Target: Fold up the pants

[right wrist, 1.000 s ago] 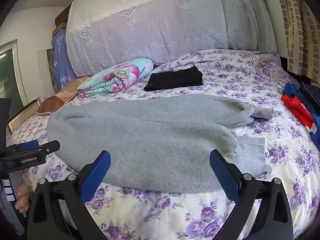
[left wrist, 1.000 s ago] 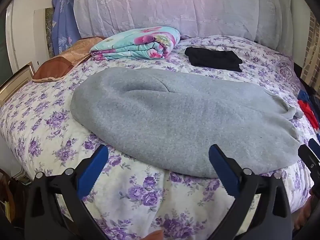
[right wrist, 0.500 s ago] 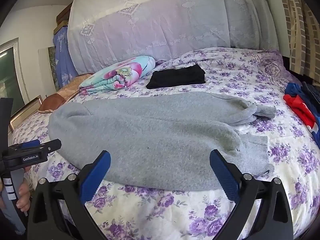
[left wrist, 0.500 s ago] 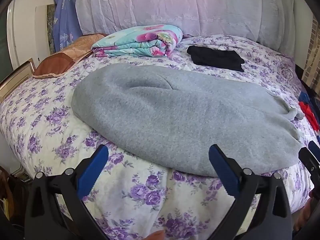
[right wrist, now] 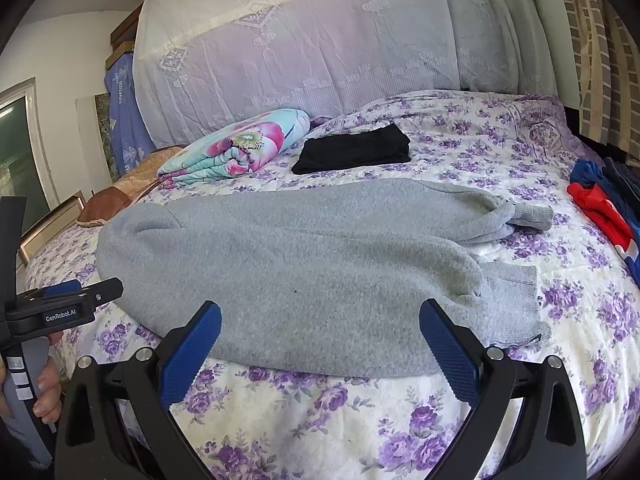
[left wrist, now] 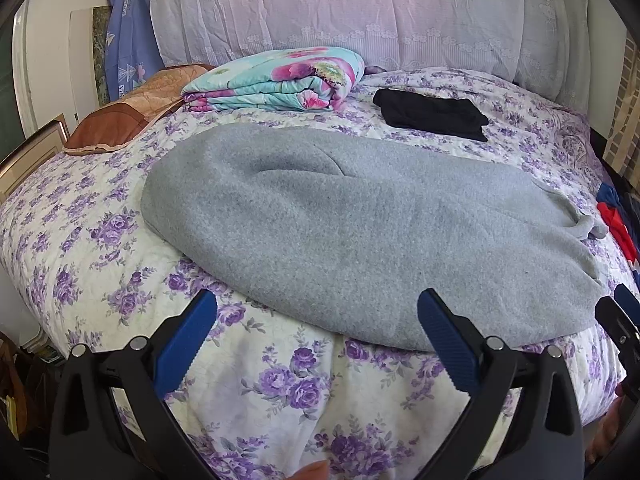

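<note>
Grey fleece pants point(left wrist: 360, 232) lie folded lengthwise across the flowered bed point(left wrist: 100, 248), waist end at the left, cuffs at the right. They also show in the right wrist view point(right wrist: 304, 272), with the ribbed cuffs point(right wrist: 516, 292) at the right. My left gripper point(left wrist: 316, 340) is open and empty, just short of the pants' near edge. My right gripper point(right wrist: 320, 340) is open and empty, at the pants' near edge. The left gripper's side point(right wrist: 64, 304) shows at the left of the right wrist view.
A folded floral quilt point(left wrist: 276, 80), a brown cushion point(left wrist: 132, 120) and a folded black garment point(left wrist: 432, 114) lie at the back of the bed. Red and blue clothes point(right wrist: 604, 208) lie at the right edge. A draped headboard point(left wrist: 360, 16) stands behind.
Both grippers have moved slightly closer to the bed and pants. Both stay open. The pants have not moved.
</note>
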Motion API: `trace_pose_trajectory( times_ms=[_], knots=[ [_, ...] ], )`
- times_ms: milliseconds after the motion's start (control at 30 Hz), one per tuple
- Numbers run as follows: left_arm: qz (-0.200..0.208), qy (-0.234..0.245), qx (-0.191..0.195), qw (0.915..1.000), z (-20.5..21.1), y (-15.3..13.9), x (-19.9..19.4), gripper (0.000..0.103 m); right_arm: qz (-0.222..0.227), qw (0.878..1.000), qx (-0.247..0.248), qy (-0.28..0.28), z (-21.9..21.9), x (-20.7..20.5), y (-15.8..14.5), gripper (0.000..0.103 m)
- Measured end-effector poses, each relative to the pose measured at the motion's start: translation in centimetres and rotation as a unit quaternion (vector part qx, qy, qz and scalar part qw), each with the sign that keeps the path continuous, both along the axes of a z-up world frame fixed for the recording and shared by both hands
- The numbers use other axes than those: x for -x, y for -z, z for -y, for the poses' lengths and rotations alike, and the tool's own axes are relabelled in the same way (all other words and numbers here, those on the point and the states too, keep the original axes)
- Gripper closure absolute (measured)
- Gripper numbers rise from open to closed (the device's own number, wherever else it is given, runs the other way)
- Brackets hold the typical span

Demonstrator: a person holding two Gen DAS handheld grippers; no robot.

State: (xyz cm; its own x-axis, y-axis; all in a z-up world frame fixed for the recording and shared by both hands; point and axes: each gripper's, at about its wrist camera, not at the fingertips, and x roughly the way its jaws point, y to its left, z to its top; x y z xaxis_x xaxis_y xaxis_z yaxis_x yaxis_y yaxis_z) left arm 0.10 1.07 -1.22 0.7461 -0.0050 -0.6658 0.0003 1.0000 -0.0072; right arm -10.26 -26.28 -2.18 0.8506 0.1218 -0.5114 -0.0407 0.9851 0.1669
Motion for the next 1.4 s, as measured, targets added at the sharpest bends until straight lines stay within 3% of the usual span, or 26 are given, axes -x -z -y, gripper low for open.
trace_pose_trajectory(
  times_ms=[1400],
  knots=[
    [-0.005, 0.0, 0.002, 1.0, 0.11, 0.31, 0.01, 0.005, -0.003, 1.0, -0.002, 0.001, 0.04, -0.04, 0.22, 0.004]
  ],
)
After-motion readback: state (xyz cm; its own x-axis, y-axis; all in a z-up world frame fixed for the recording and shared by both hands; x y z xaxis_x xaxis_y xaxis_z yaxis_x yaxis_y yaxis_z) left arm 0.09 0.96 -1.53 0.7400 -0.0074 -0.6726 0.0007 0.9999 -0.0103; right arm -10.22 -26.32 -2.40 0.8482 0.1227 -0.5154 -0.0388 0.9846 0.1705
